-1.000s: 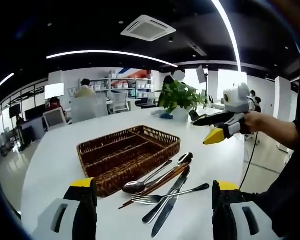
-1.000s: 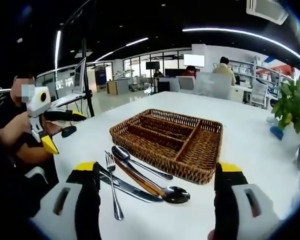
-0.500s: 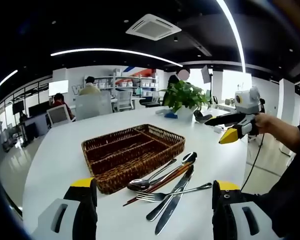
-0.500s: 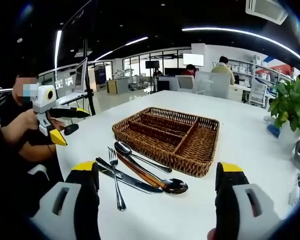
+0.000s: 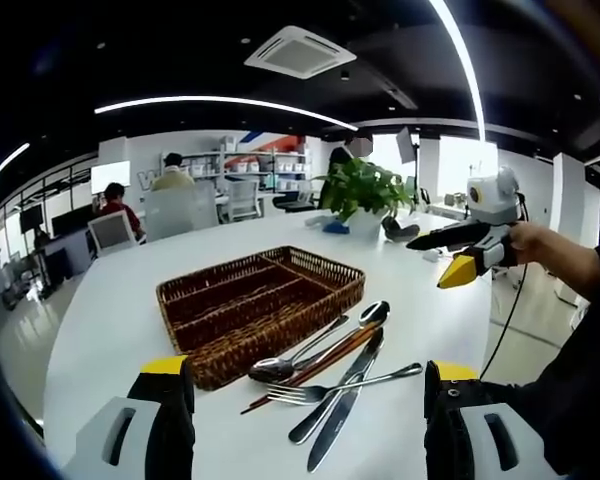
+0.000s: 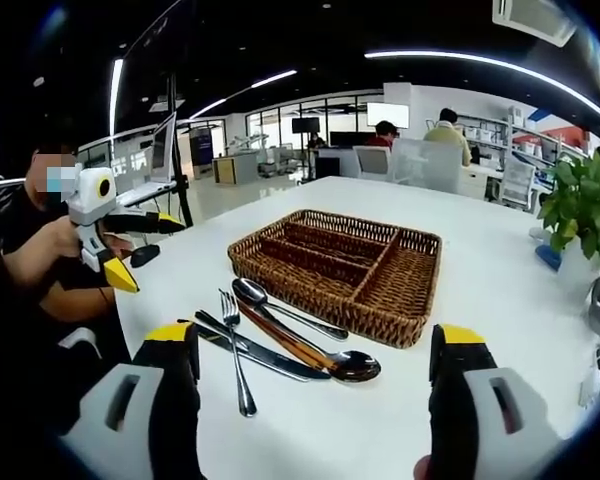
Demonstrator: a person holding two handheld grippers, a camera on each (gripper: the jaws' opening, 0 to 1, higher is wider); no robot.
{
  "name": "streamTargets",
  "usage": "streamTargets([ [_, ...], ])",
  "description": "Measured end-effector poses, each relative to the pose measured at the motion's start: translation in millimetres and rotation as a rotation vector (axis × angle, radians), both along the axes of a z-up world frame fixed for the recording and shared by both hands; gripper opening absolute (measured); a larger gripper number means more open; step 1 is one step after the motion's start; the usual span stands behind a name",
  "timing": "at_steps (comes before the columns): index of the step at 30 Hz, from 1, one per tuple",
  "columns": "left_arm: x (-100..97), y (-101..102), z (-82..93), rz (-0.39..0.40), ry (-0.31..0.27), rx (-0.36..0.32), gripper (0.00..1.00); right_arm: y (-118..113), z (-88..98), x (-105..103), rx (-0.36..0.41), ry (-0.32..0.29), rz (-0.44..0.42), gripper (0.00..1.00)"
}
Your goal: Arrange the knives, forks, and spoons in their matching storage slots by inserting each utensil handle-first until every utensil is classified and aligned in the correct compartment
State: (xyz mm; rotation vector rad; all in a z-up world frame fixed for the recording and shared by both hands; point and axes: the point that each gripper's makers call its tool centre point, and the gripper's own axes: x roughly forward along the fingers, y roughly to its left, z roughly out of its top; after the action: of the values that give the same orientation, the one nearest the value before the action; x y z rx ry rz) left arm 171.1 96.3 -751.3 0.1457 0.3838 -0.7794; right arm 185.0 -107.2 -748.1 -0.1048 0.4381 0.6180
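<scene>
In your left gripper view, your left gripper hangs low over the white table with its jaws wide apart and nothing between them. Just ahead lie a fork, a knife and two spoons in a loose overlapping pile, touching the near edge of the wicker tray. This view also takes in a potted plant behind the tray, and your right gripper held up at the right, jaws apart, in your hand.

In your right gripper view, your right gripper is likewise spread and holds nothing. The utensils lie left of the tray, whose compartments hold nothing. Your left gripper is raised at the left, apart from the table.
</scene>
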Motion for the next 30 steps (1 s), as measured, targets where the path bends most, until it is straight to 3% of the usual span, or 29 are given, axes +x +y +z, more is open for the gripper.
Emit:
streamTargets([
  [7, 5.2, -4, -7.2, -0.027, 0.016, 0.012, 0.99, 1, 0.2, -1, 0.008, -0.004, -0.002, 0.96],
  [10, 6.9, -6, -14.0, -0.045, 0.041, 0.023, 0.87, 1, 0.1, -2, 0.009, -0.002, -0.003, 0.95],
  [21, 17.3, -9, -38.9, -0.049, 0.098, 0.034, 0.86, 0, -1.1, -7, 0.009, 0.000, -0.008, 0.93],
  [30, 27.7, -8, -65.3, -0.033, 0.179, 0.033, 0.70, 1, -4.6, -13, 0.009, 0.008, -0.005, 0.90],
])
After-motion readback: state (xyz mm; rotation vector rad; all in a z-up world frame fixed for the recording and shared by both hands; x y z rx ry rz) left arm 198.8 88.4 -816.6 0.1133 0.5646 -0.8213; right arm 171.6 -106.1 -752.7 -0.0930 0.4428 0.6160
